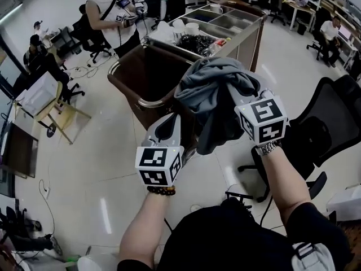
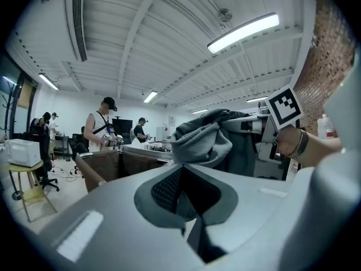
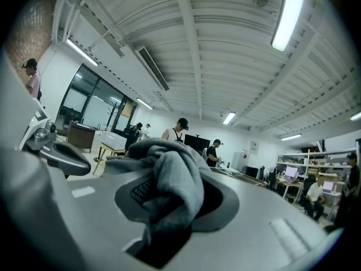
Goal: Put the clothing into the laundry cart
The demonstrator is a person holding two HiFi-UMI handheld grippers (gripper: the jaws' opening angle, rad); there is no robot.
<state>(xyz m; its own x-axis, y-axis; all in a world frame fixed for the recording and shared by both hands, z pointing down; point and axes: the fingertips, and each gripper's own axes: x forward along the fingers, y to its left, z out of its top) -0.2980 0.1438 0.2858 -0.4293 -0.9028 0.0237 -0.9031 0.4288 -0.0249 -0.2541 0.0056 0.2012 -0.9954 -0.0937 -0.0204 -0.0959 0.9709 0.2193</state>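
A grey garment (image 1: 211,89) hangs bunched between my two grippers, just in front of the brown laundry cart (image 1: 121,86). My left gripper (image 1: 179,117) holds the garment's lower left part, and my right gripper (image 1: 234,92) holds its upper right part, a little higher. In the left gripper view the jaws (image 2: 181,191) stand nearly together with a strip of grey cloth in the gap, and the rest of the garment (image 2: 200,140) hangs ahead beside the cart (image 2: 104,165). The right gripper (image 3: 169,196) is shut on a thick fold of the garment (image 3: 169,168).
Behind the cart stands a steel counter (image 1: 251,21) with sunken tubs. A person in a white top (image 1: 110,16) works at the cart's far left. A black office chair (image 1: 327,123) is close on my right, and a small wooden table (image 1: 62,114) on the left.
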